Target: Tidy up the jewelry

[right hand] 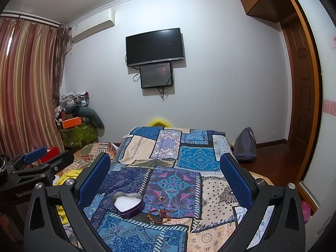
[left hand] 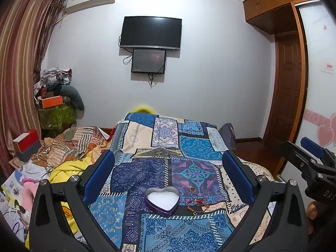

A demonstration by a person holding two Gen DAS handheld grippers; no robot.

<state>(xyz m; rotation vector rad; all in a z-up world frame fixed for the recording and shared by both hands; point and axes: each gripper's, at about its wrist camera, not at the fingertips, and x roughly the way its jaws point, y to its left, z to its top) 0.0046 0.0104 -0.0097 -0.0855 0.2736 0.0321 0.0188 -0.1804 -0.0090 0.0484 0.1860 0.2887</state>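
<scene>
Hovering above the bed [left hand: 147, 130], both tools are idle: the left hand-held gripper [left hand: 168, 176] and the right hand-held gripper [right hand: 166, 178] each have their jaws spread wide and hold nothing. A heart-shaped tin [left hand: 162, 198], lid off and white-lined inside, sits on the patchwork bedspread [right hand: 197, 157], presumably left open to receive the pieces. Just beside it to its right lies the jewelry: a red braided bracelet [left hand: 197, 203] and a small ring [left hand: 192, 189], loose on the cloth and not yet sorted. Placement so close to the tin suggests short transfers are intended.
</scene>
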